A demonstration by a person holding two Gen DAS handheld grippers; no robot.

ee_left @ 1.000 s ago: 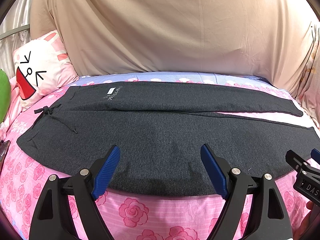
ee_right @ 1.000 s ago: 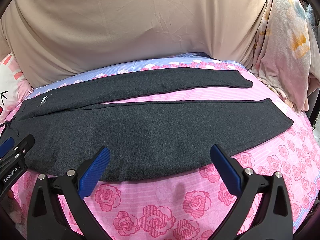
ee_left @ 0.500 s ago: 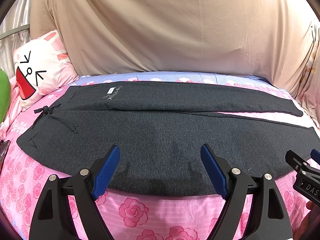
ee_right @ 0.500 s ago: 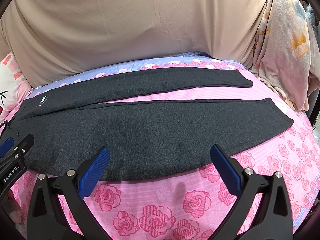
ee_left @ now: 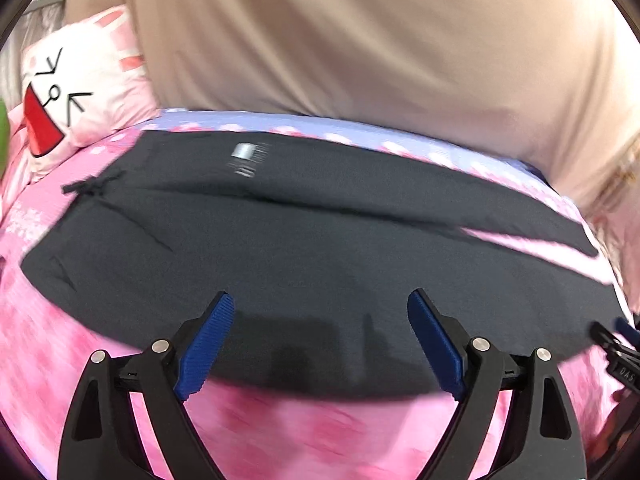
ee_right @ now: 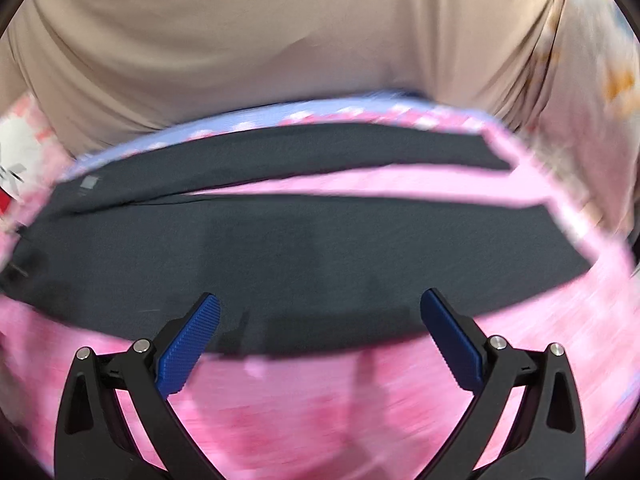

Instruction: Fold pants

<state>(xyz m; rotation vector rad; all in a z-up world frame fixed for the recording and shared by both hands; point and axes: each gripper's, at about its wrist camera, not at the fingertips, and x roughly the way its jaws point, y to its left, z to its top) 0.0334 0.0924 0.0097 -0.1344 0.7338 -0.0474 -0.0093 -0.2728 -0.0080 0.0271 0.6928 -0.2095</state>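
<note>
Plainly the fold has not begun: the dark grey pants (ee_left: pixel 320 248) lie flat and spread across the pink rose-print bed sheet (ee_left: pixel 304 436), waistband and drawstring (ee_left: pixel 94 186) toward the bed's left edge near the cartoon pillow (ee_left: pixel 76 96), the two legs running to the right edge with a strip of sheet showing between them. Both tools hang over the near hem line of the closer leg, and the blur suggests an approach under way. The left gripper (ee_left: pixel 320 338) has its blue pads spread wide and opening further, nothing between them, only cloth below. The right gripper (ee_right: pixel 320 338) is likewise spread, with nothing pinched. As I judge it, this is the reach toward the near edge of the closer leg. The next move calls for both sets of pads to come down at that near edge, close on the fabric, then carry it across onto the far leg (ee_right: pixel 304 148) together, so the crease stays straight.
</note>
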